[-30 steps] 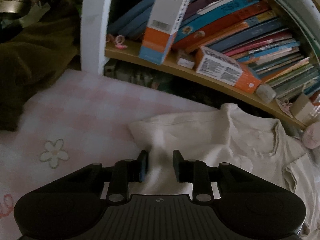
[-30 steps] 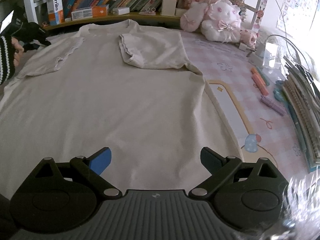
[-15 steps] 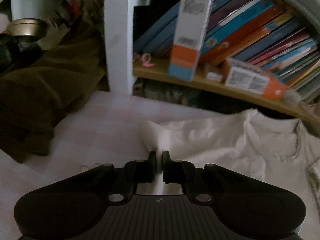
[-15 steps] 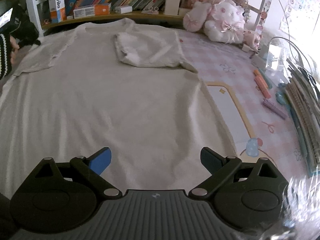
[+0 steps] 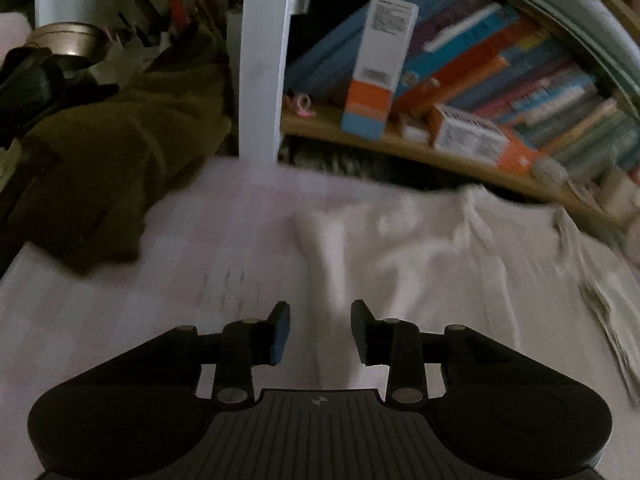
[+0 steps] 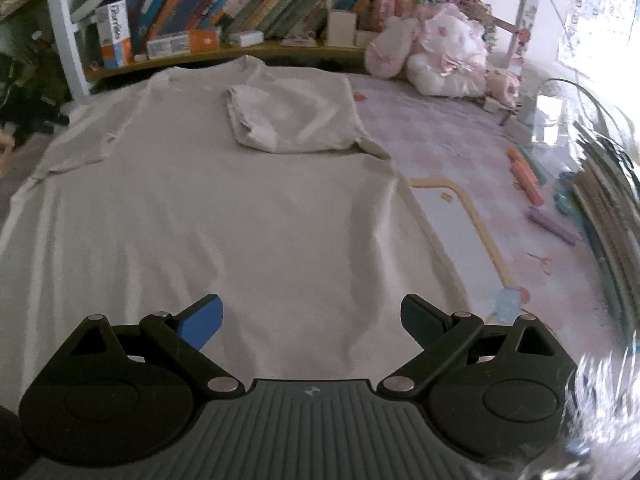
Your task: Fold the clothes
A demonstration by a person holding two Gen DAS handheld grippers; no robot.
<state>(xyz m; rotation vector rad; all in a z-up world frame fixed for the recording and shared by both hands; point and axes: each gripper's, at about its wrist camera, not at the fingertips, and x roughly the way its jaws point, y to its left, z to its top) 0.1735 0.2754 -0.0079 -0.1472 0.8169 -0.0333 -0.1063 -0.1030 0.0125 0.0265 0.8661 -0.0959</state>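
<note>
A cream T-shirt (image 6: 224, 216) lies flat on the pink mat, collar toward the bookshelf. Its right sleeve (image 6: 288, 120) is folded in over the chest. Its left sleeve (image 6: 76, 148) lies out to the left. In the left wrist view the shirt's sleeve (image 5: 360, 248) is bunched in front of my left gripper (image 5: 320, 332), which is open with cloth lying between the jaws. My right gripper (image 6: 312, 320) is wide open and empty above the shirt's lower part.
A bookshelf (image 6: 224, 12) with books and boxes runs along the far edge. A dark olive garment (image 5: 104, 168) lies at the left. Pink plush toys (image 6: 440, 52) sit at the far right. Crayons (image 6: 532, 180) and stacked books (image 6: 608, 216) lie on the mat at right.
My left gripper closed on the left sleeve, then opened again and let it go; the sleeve is now bunched. The right gripper stayed open and shifted slightly over the shirt.
</note>
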